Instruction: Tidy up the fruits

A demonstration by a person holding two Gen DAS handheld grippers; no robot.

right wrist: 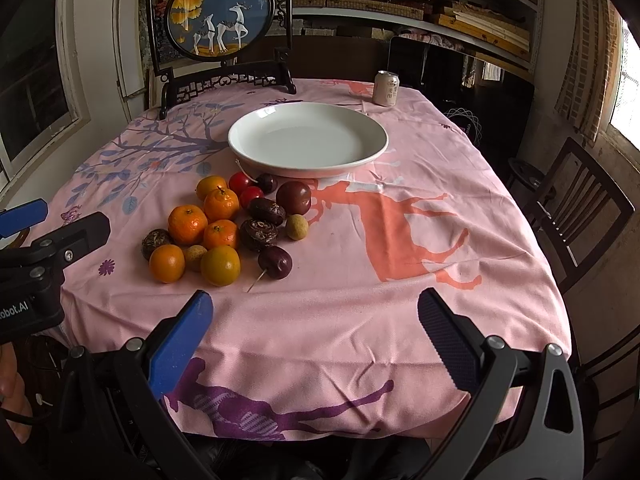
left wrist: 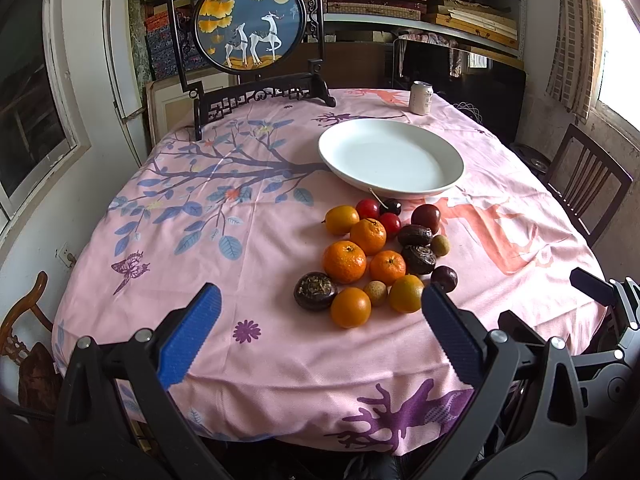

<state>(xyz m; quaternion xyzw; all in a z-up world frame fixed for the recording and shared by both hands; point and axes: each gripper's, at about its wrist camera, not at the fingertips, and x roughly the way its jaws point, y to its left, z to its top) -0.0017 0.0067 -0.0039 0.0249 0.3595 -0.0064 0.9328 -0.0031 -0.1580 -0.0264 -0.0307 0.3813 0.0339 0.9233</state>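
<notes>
A pile of fruit lies on the pink tablecloth: several oranges, dark passion fruits, red cherries and small longans. It also shows in the right wrist view. An empty white plate stands just behind the pile, also in the right wrist view. My left gripper is open and empty, above the table's near edge, just in front of the fruit. My right gripper is open and empty, near the front edge, to the right of the pile.
A drink can stands at the back of the table. A framed round deer picture on a dark stand stands at the back left. Wooden chairs stand at the table's right and left. Shelves of boxes fill the back wall.
</notes>
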